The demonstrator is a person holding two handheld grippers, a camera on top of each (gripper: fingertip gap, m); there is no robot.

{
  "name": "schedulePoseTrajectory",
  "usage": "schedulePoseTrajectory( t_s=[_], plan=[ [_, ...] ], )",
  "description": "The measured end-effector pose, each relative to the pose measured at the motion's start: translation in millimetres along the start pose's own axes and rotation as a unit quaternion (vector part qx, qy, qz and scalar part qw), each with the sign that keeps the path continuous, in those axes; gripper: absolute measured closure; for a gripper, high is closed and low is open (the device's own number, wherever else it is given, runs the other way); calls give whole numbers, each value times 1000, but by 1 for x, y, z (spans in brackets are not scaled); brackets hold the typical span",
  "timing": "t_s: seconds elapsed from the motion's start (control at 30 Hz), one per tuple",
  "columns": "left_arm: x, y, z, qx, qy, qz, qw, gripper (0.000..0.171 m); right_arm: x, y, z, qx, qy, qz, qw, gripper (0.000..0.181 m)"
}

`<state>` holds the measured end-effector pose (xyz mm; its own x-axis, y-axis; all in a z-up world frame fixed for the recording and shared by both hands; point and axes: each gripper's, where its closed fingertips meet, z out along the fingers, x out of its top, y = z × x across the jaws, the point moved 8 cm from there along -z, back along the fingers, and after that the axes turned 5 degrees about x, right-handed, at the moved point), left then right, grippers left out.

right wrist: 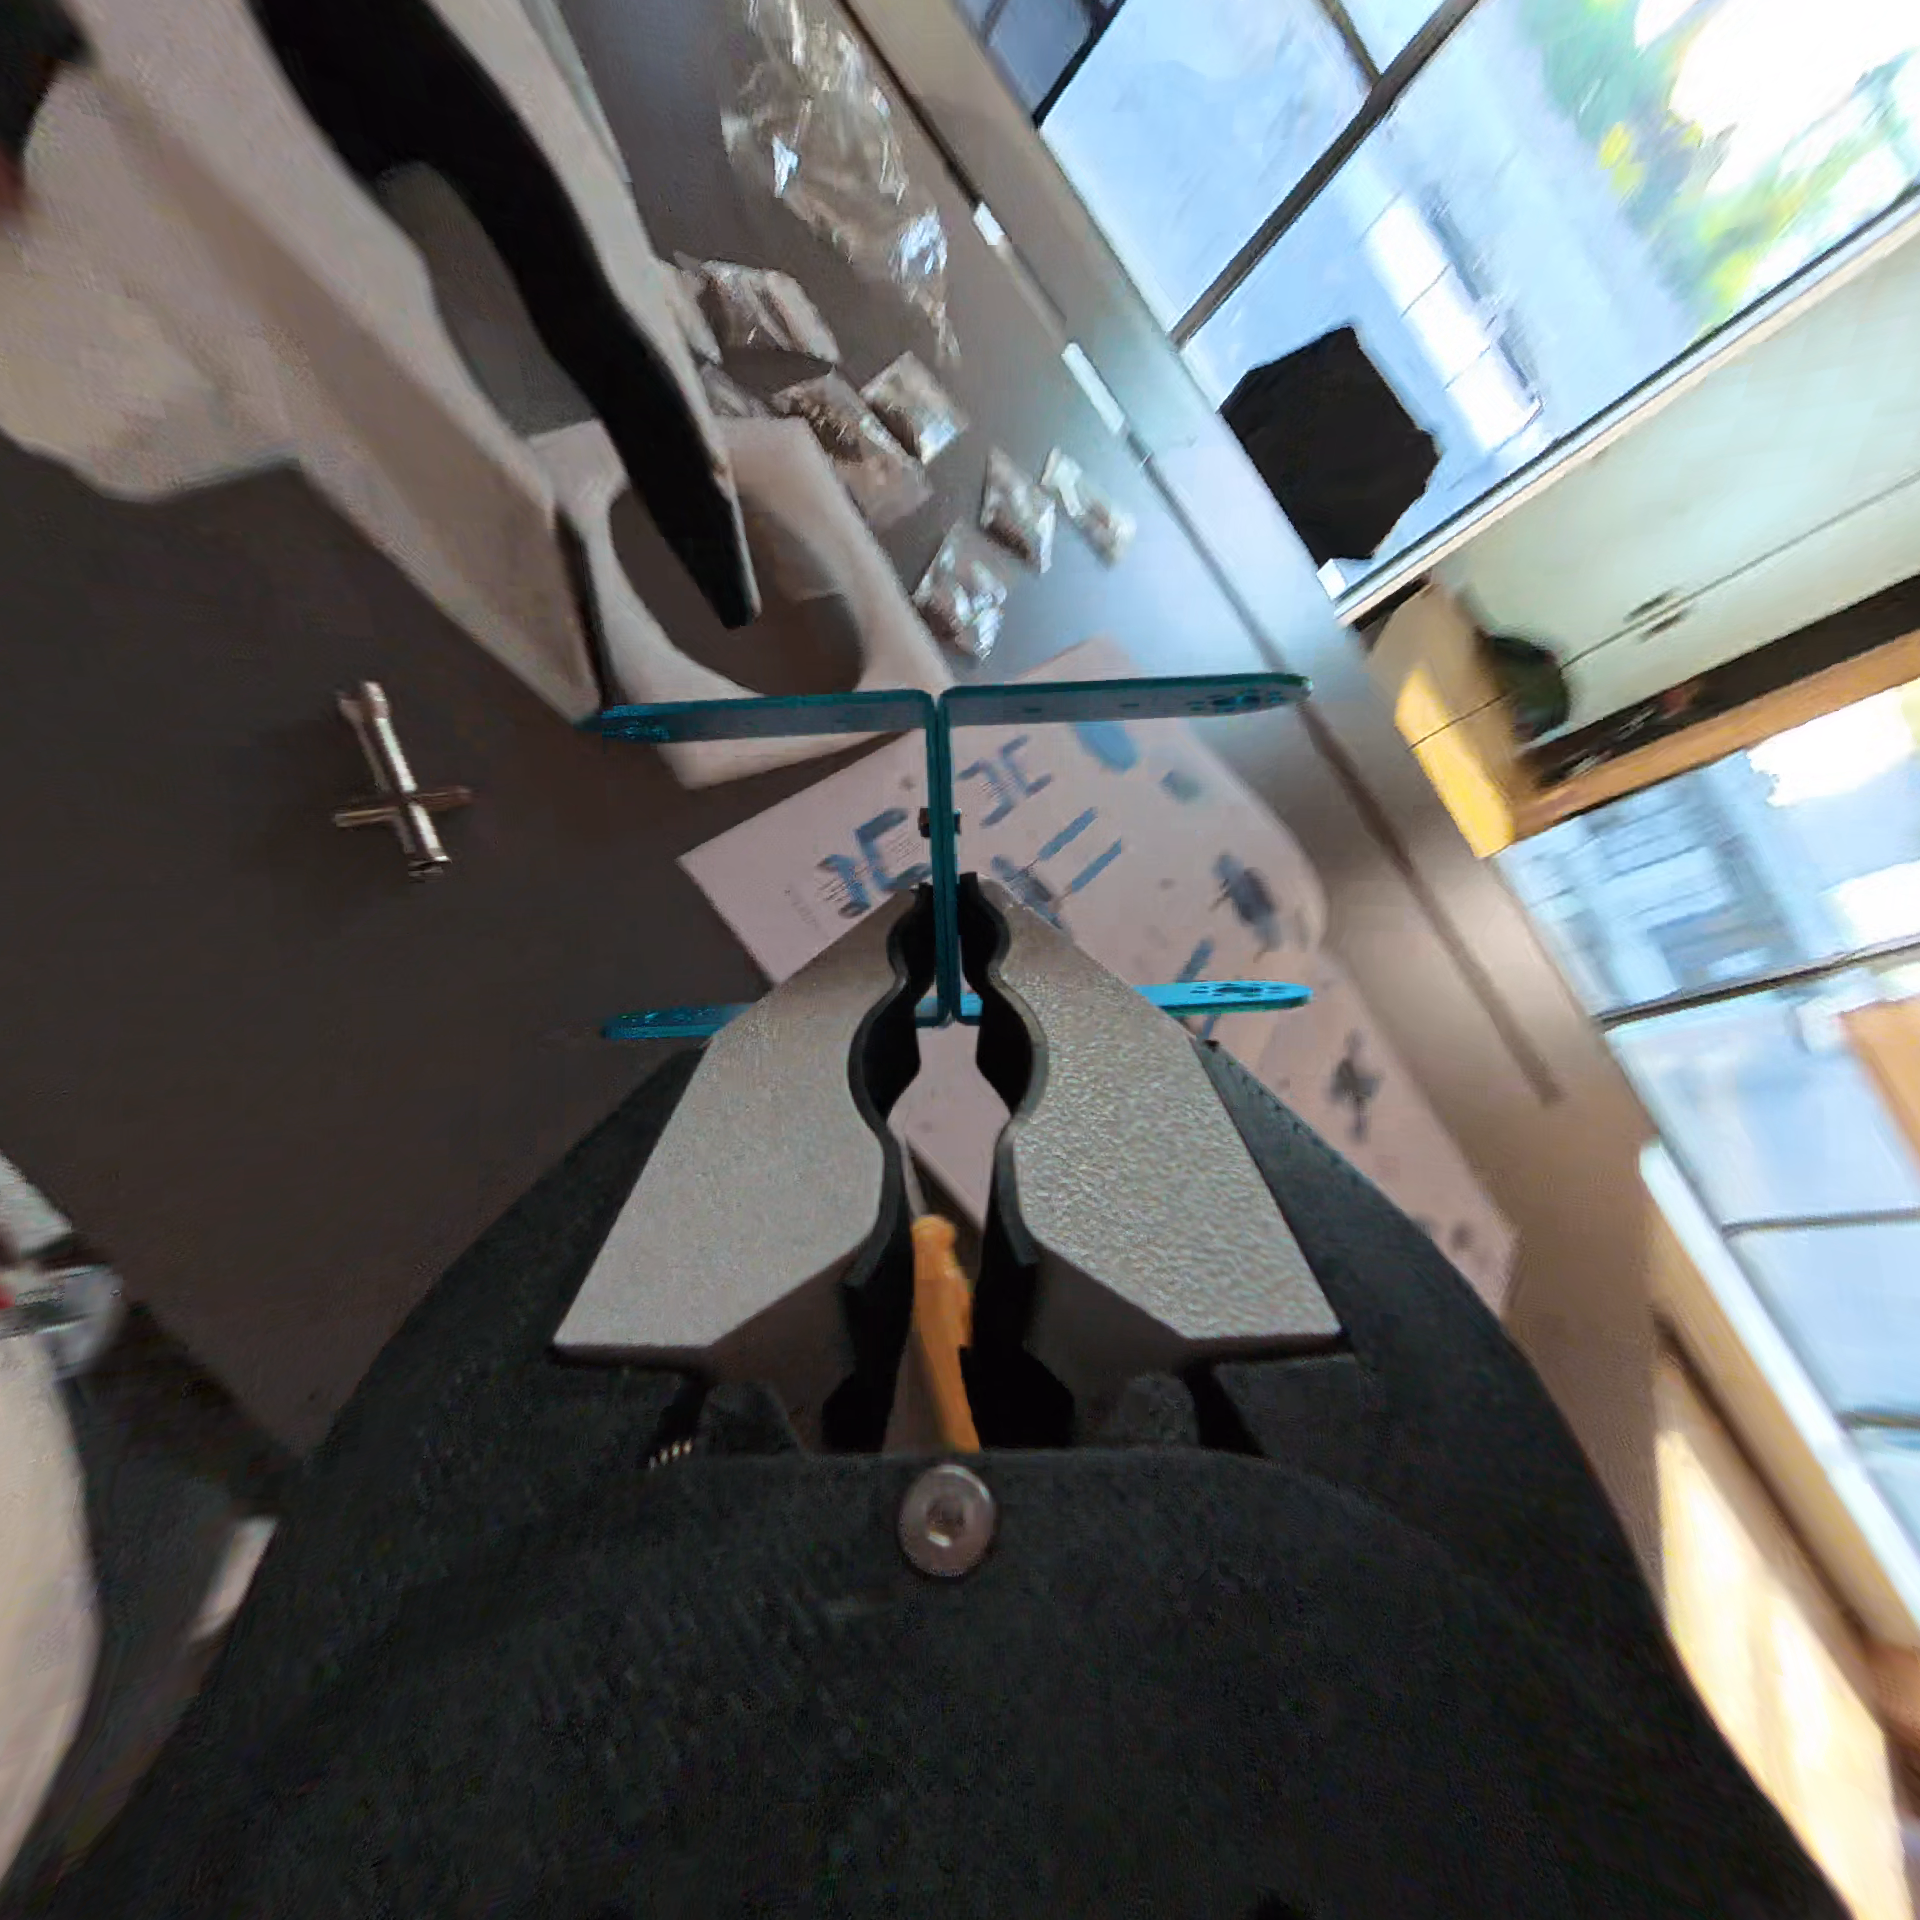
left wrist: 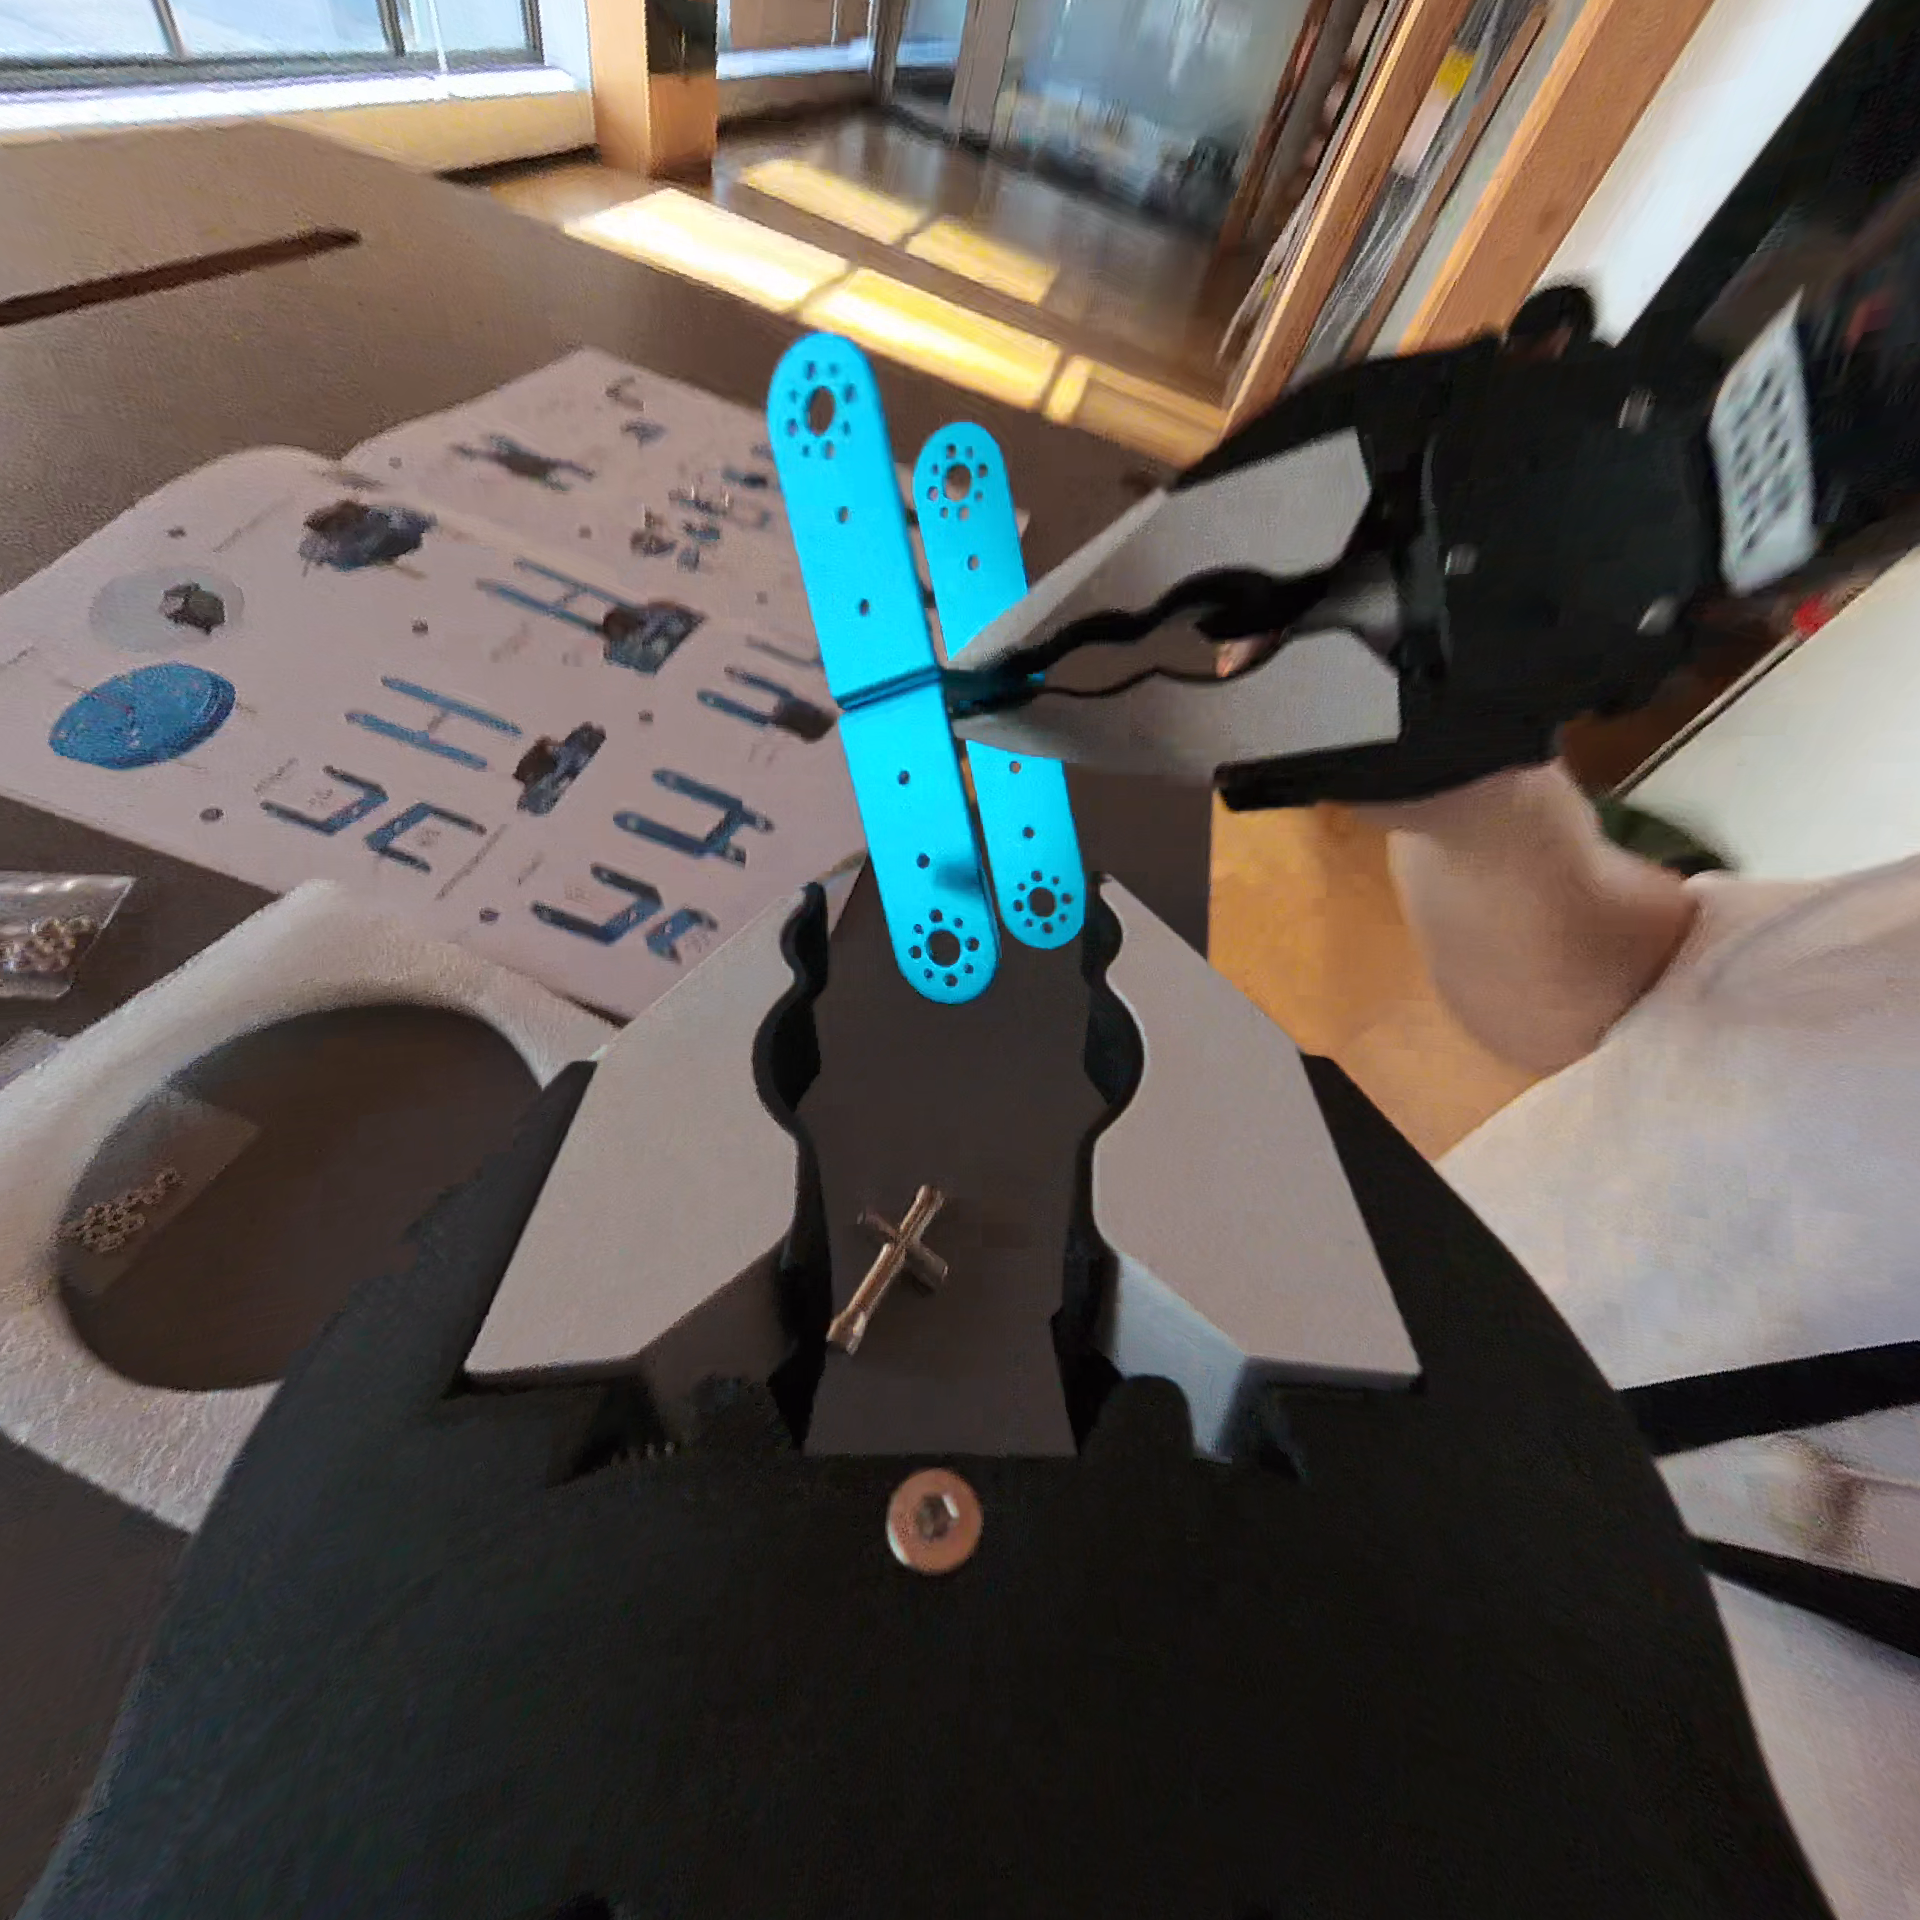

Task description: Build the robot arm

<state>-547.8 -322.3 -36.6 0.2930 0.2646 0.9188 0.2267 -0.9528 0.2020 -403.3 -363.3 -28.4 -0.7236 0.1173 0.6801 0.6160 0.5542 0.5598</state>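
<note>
R gripper (right wrist: 943, 935) is pinching the blue metal bracket (left wrist: 914, 665) mid-web, holding it in air above the table (left wrist: 208, 312) — L gripper (left wrist: 951, 935) is gaping open, empty, just below the bracket, w/ a cross wrench (left wrist: 896, 1265) lying underneath.

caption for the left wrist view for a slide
Right gripper holds blue metal brackets above the open left gripper.

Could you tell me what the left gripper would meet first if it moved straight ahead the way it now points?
Probably the blue bracket pair held by the right gripper; its lower ends hang just beyond the open left gripper, though depth is uncertain.
</note>
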Motion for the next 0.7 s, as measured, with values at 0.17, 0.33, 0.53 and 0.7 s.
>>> schedulePoseTrajectory(
  t_s=[0.17,0.33,0.53,0.7],
  plan=[
    [53,-9,-3,-85,73,-78,991,117,28,31,-22,-41,89,-176,980,178],
    [106,8,7,-85,92,-21,992,146,49,66,-44,-25,140,-246,959,178],
    [156,23,15,-97,129,-20,987,146,60,119,-74,28,207,-241,948,177],
    [179,27,20,-161,198,-78,964,146,65,150,-97,55,328,-271,903,176]
  ],
)
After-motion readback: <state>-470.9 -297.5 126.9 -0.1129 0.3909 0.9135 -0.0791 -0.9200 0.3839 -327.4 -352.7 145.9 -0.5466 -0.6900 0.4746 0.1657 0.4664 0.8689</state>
